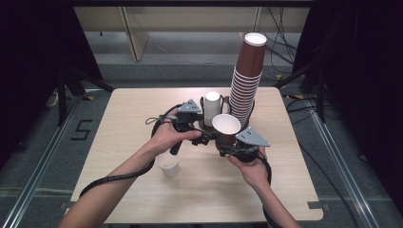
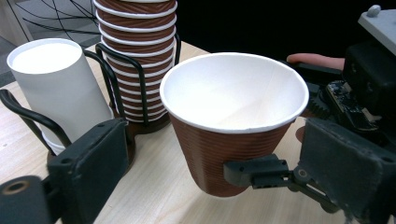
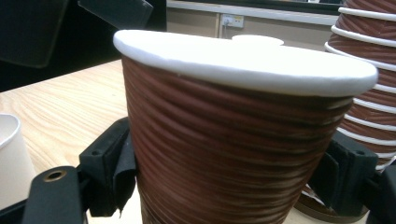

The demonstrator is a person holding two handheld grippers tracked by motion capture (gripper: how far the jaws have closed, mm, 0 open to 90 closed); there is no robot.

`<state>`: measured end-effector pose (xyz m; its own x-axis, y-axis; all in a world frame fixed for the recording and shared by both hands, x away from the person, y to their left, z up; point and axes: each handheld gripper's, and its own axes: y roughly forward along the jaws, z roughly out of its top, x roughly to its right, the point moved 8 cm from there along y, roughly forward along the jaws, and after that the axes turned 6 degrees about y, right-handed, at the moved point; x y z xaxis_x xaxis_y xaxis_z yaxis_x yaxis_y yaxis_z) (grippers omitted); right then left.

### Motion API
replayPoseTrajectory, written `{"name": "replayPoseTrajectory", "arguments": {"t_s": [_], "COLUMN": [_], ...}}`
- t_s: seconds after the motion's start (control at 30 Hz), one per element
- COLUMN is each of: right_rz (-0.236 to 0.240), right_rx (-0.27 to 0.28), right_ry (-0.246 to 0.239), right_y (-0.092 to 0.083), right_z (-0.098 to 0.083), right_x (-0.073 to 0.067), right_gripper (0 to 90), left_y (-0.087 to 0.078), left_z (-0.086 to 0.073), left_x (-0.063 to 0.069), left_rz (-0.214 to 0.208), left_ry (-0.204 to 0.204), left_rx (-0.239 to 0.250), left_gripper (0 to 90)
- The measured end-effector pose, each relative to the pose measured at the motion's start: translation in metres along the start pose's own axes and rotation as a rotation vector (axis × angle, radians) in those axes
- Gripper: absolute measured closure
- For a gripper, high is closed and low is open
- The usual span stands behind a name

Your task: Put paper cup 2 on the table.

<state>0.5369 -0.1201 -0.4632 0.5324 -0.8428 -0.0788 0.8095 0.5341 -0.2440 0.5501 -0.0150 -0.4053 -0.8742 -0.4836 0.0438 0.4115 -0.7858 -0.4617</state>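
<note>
A ribbed brown paper cup (image 1: 226, 126) with a white inside stands upright over the table's middle. My right gripper (image 1: 227, 141) is shut on it: in the right gripper view both pads (image 3: 114, 168) press the cup (image 3: 233, 140) low on its sides. My left gripper (image 1: 197, 135) comes in from the left. Its wide jaws stand on either side of the same cup (image 2: 224, 140) without touching it, so the left gripper (image 2: 210, 144) is open. One thin finger (image 2: 254, 170) of the right gripper shows against the cup's wall there.
Just behind, a tall stack of brown cups (image 1: 247, 80) rises from a black wire holder (image 2: 109, 70), with an upturned white cup stack (image 1: 212, 107) beside it. A single white cup (image 1: 168, 165) stands on the wooden table (image 1: 133, 109) under my left forearm.
</note>
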Motion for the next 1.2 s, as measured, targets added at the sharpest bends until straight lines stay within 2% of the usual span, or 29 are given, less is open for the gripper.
{"name": "replayPoseTrajectory", "arguments": {"t_s": [0.03,0.07,0.1,0.13,0.17,0.2,0.23,0.27,0.33,0.37,0.43,0.47,0.53,0.67,0.7,0.73,0.77,0.9,0.97,1.0,1.07,1.17,1.2], "right_rz": [-0.001,-0.009,0.001,-0.011,-0.01,0.012,-0.005,0.007,-0.001,0.013,0.02,0.004,0.002,0.014,0.005,0.01,0.02,0.01,0.014,0.009,0.012,0.018,0.019], "right_rx": [0.009,-0.01,-0.011,0.002,-0.005,-0.01,0.0,-0.017,-0.01,-0.017,-0.001,-0.008,-0.007,-0.002,-0.002,-0.005,-0.02,0.003,0.006,0.0,0.008,0.004,0.002], "right_ry": [-0.011,0.009,-0.001,-0.03,-0.021,0.002,-0.051,-0.017,-0.019,-0.01,-0.028,-0.042,-0.053,-0.033,-0.053,-0.044,-0.012,-0.054,-0.054,-0.032,-0.072,-0.054,-0.062], "right_y": [0.001,-0.001,0.001,0.001,0.002,0.003,0.003,0.003,0.004,0.004,0.006,0.005,0.005,0.006,0.005,0.005,0.005,0.006,0.006,0.005,0.006,0.006,0.006], "right_z": [0.001,-0.001,-0.002,0.0,-0.001,-0.003,-0.001,-0.003,-0.003,-0.004,-0.003,-0.003,-0.002,-0.001,0.0,0.0,-0.002,0.001,0.001,0.0,0.002,0.002,0.002], "right_x": [0.0,-0.001,-0.002,0.0,-0.001,-0.005,-0.001,-0.005,-0.006,-0.008,-0.008,-0.006,-0.006,-0.009,-0.008,-0.009,-0.013,-0.012,-0.013,-0.014,-0.013,-0.015,-0.015], "right_gripper": [19.4,19.4,19.4,19.4,19.4,19.4,19.4,19.4,19.4,19.4,19.4,19.3,19.3,19.3,19.4,19.4,19.4,19.4,19.4,19.3,19.2,19.1,19.0], "left_y": [0.002,0.003,0.004,0.005,0.006,0.007,0.008,0.009,0.011,0.012,0.013,0.015,0.016,0.019,0.02,0.02,0.021,0.024,0.025,0.025,0.026,0.026,0.026], "left_z": [0.0,0.0,0.001,0.001,0.001,0.001,0.001,0.0,0.0,0.0,0.0,0.0,0.0,-0.001,-0.002,-0.002,-0.002,-0.004,-0.004,-0.004,-0.004,-0.003,-0.003], "left_x": [0.001,0.002,0.003,0.004,0.004,0.004,0.005,0.005,0.006,0.006,0.007,0.008,0.008,0.009,0.009,0.009,0.009,0.007,0.007,0.007,0.007,0.006,0.006], "left_rz": [-0.003,-0.011,-0.004,-0.002,-0.002,-0.001,-0.014,-0.007,-0.014,-0.016,-0.015,-0.026,-0.016,-0.019,-0.018,-0.018,-0.014,-0.015,-0.02,-0.023,-0.03,-0.036,-0.033], "left_ry": [0.003,0.003,0.008,0.009,0.008,0.006,0.007,0.007,0.003,0.003,0.004,0.004,0.01,0.015,0.019,0.02,0.017,0.017,0.015,0.015,0.018,0.022,0.023], "left_rx": [0.0,0.001,-0.003,-0.006,-0.008,-0.008,-0.01,-0.016,-0.018,-0.02,-0.023,-0.018,-0.027,-0.032,-0.036,-0.036,-0.038,-0.047,-0.047,-0.046,-0.041,-0.039,-0.041], "left_gripper": [1.8,0.5,0.0,0.0,0.0,0.0,0.0,0.0,0.0,0.0,0.0,0.0,0.0,0.0,0.0,0.0,0.0,0.0,0.0,0.0,0.0,0.0,0.0]}}
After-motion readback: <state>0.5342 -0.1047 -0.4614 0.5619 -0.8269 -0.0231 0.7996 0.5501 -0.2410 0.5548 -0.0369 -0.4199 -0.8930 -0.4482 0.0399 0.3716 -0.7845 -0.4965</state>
